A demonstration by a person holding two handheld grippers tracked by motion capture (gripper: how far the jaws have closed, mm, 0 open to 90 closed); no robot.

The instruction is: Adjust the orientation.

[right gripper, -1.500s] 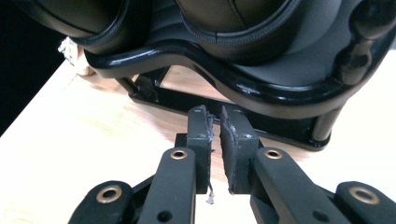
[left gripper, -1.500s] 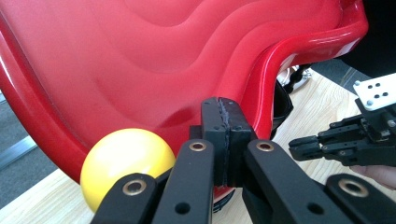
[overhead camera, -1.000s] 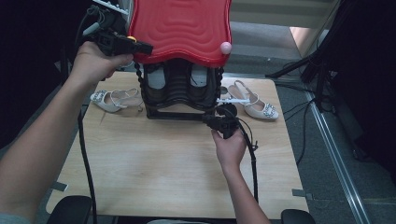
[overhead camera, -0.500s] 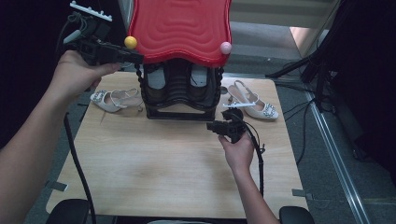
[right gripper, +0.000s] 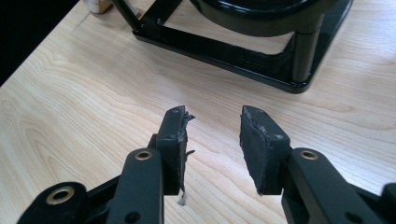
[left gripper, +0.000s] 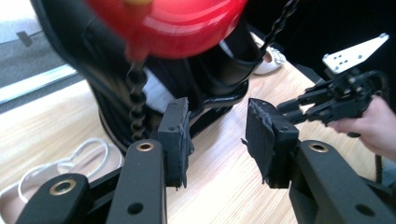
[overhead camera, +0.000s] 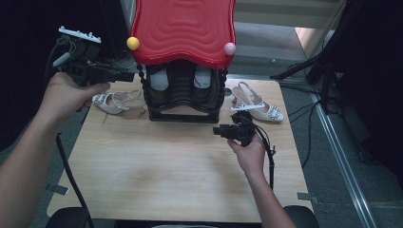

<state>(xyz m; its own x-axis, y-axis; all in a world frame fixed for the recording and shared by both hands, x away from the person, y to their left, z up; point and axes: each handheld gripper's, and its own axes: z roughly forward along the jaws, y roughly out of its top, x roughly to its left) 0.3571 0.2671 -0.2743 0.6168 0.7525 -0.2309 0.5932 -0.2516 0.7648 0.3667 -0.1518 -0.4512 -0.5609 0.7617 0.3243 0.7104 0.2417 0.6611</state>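
Note:
A black stand [overhead camera: 183, 97] with a raised red wavy lid [overhead camera: 183, 28] stands at the table's far middle. The lid carries a yellow knob [overhead camera: 133, 43] and a pink knob [overhead camera: 230, 48]. My left gripper [overhead camera: 127, 75] hangs left of the lid, apart from the yellow knob; its jaws have just been opening and are open with nothing between them [left gripper: 215, 126]. My right gripper [overhead camera: 217, 130] sits low in front of the stand's right corner. Its jaws have also just been opening and are open over bare wood [right gripper: 212, 121].
One white slingback shoe [overhead camera: 116, 100] lies left of the stand, another [overhead camera: 256, 107] to its right. A black chain [left gripper: 137, 100] hangs from the lid beside the stand's base rail [right gripper: 243, 51]. The wooden table [overhead camera: 166, 175] stretches toward me. Cables lie on the floor at right.
My left gripper has left the yellow knob, moved left and down, and opened. My right gripper has drawn back a little from the stand's front rail and opened.

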